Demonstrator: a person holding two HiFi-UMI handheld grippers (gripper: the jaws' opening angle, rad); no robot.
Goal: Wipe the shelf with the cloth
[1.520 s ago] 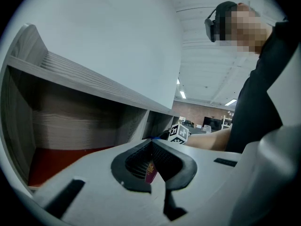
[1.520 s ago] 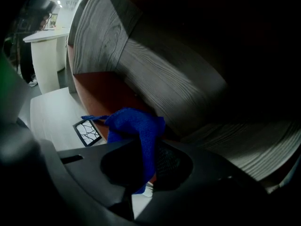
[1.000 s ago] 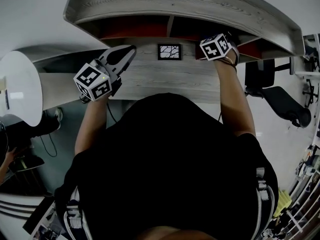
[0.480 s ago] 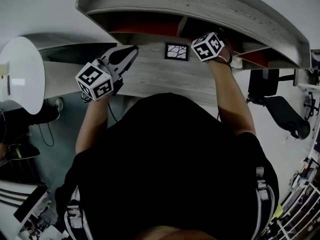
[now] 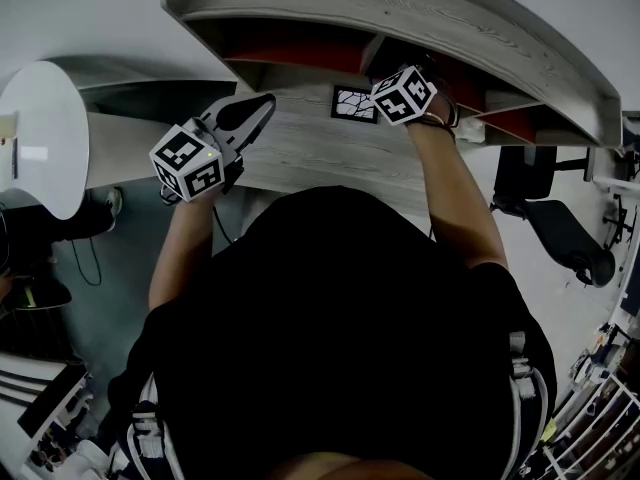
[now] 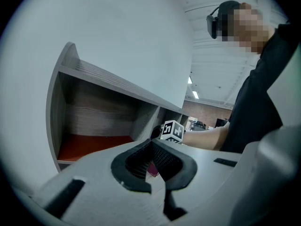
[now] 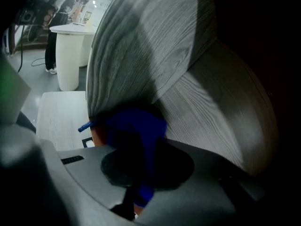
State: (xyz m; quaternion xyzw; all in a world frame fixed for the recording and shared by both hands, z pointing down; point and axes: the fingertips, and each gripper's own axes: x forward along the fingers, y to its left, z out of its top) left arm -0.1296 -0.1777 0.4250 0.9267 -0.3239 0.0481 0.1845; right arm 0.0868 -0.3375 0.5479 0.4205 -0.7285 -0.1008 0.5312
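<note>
Grey wood-grain desk (image 5: pixel 320 158), shelf (image 5: pixel 400 8) above. Our right gripper (image 7: pixel 141 171): fingers clenched on the blue cloth (image 7: pixel 136 126), inside the shelf. Our left gripper (image 5: pixel 258 104): fingers closed, empty, over the desk.

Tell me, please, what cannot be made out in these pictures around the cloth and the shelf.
- Right gripper view: the blue cloth in the right gripper is dark and blurred; its contact with the shelf is not visible.
- Head view: the shelf's top board hides those tongs and the cloth.
- Left gripper view: a pink patch seen through the left gripper's shut tongs is too small to identify.
</note>
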